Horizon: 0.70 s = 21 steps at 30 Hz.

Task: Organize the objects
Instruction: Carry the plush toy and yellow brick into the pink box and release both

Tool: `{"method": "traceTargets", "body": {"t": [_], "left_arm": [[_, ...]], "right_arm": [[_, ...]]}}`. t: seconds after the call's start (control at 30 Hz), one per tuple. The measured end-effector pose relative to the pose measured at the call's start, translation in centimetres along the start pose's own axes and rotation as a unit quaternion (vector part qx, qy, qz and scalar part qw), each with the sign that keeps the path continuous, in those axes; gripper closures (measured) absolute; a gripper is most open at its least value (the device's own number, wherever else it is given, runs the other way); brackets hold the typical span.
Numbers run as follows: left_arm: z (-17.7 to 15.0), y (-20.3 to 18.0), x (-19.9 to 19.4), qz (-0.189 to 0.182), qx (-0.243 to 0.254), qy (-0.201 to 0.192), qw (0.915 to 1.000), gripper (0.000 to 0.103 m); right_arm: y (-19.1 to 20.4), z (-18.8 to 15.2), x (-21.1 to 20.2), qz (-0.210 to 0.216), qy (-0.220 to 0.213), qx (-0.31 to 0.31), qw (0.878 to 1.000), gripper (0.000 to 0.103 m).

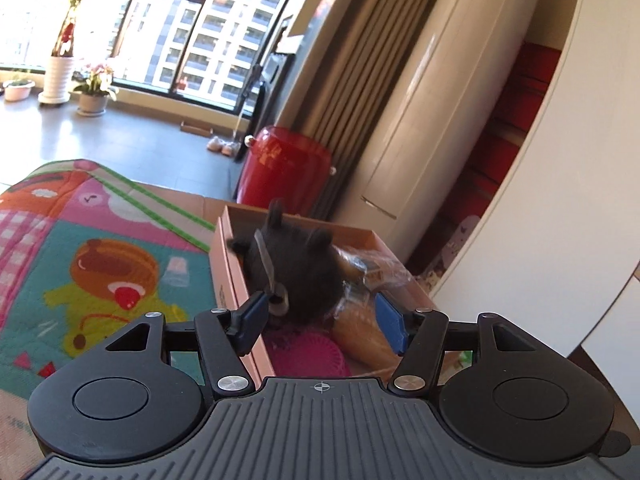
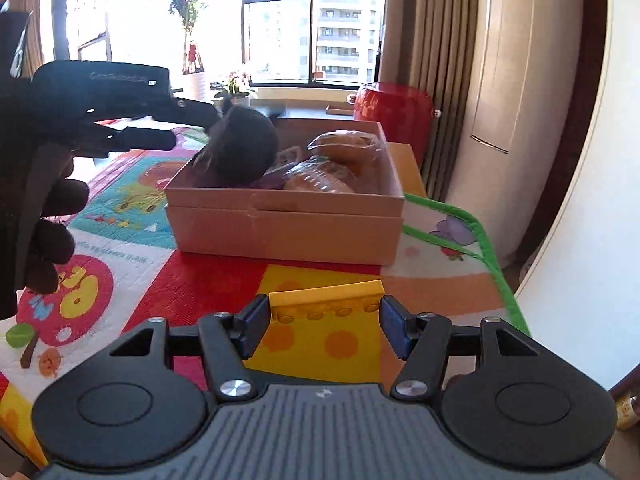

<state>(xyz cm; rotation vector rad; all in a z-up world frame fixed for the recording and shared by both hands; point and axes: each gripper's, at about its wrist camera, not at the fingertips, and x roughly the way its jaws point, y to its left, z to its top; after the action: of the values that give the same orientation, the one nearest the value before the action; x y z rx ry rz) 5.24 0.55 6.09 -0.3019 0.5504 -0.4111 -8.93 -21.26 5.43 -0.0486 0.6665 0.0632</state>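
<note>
Between right hand-held gripper [image 2: 323,326] pads, yellow brick [image 2: 326,300]

A colourful cartoon mat [image 2: 208,280] covers the desk; a cardboard box [image 2: 286,226] sits on the mat, near its green-edged border.

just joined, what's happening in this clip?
A person with a two-finger tool in each hand is tidying toys into a cardboard box on a colourful play mat. The left tool is over the box by a black plush toy that sits in it beside wrapped bread; its pads are not pressing on the plush. The right tool grips a yellow building block in front of the box, not yet placed.
</note>
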Motion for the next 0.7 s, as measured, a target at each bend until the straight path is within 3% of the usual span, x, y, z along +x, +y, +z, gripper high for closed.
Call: {"method": "traceTargets", "body": {"t": [0.3,0.43,0.57,0.7], "left_arm": [[0.3,-1.6,3.8,0.011,0.009,0.028,0.9995,0.048],[-0.3,-2.0,1.0,-0.009,0.009,0.0,0.9999,0.049],[-1.4,-2.0,-2.9,0.025,0.032,-0.045,0.9981,0.049],[-2.1,-1.1,-3.7,0.049,0.018,-0.022,0.9984,0.049]], "right_arm": [[0.2,-0.5,0.5,-0.001,0.005,-0.002,1.0,0.043],[-0.7,0.2,-0.1,0.002,-0.006,0.011,1.0,0.043],[-2.0,3.7,-0.9,0.018,-0.039,0.042,0.998,0.043],[-2.6,9.3,-0.4,0.06,-0.085,0.074,0.992,0.04]]}}
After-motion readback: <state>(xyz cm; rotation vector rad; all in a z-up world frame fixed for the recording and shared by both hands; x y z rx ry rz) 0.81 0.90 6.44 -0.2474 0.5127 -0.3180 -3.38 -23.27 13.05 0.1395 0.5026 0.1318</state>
